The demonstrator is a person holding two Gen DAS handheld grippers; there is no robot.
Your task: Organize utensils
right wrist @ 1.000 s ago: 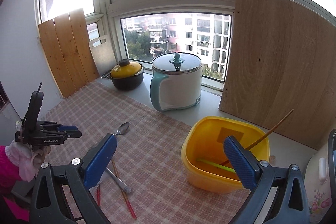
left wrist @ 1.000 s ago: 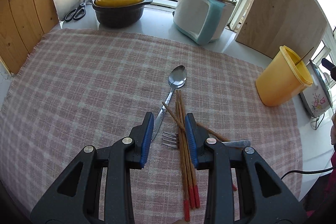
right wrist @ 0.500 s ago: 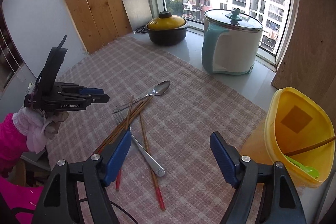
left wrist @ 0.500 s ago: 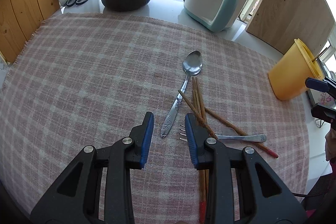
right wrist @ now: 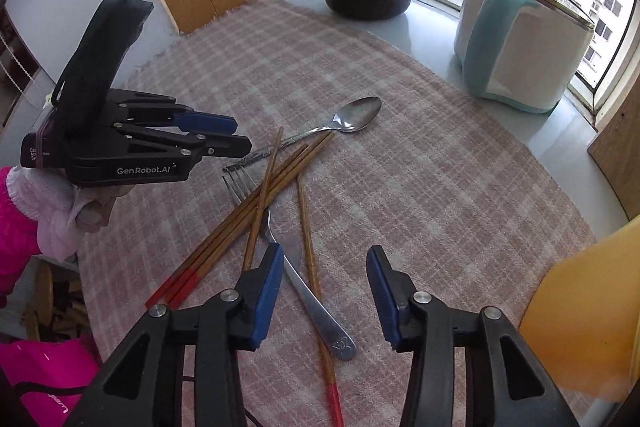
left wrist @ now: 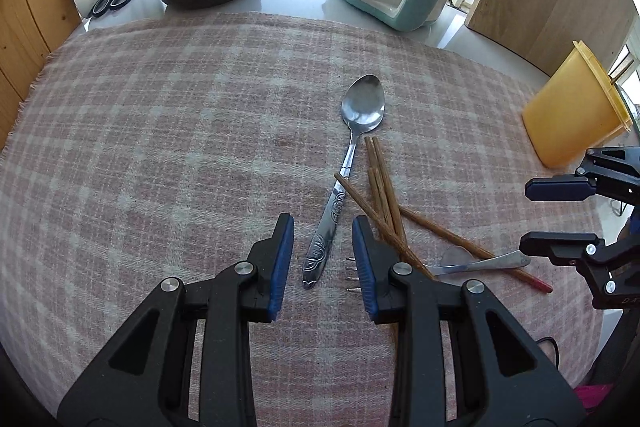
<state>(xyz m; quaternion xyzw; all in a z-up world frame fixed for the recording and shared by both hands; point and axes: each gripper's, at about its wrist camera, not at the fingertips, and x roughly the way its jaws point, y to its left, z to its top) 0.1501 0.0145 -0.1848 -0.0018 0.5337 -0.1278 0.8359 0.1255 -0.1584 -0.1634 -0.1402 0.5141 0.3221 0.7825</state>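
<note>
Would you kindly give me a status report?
Left gripper open above spoon handle. Right gripper closing, empty, over fork. Chopsticks crossing fork.

— What is seen between the blue pads of the right gripper (right wrist: pixel 326 291)?
— Its jaws are closing, with nothing pressed; the handle of a fork (right wrist: pixel 316 301) and one lone chopstick (right wrist: pixel 310 251) are seen lying on the checked cloth (right wrist: pixel 440 187) in the gap.

— And further off?
— A bundle of red-tipped chopsticks (right wrist: pixel 240 219) is laid across the fork, and a spoon (right wrist: pixel 340 121) is laid beyond, bowl toward the white and teal pot (right wrist: pixel 520 43). The left gripper (right wrist: pixel 236 135) is held above the fork's tines, jaws narrowly parted, empty. A yellow container (right wrist: pixel 580 315) is cut off at the right edge.
</note>
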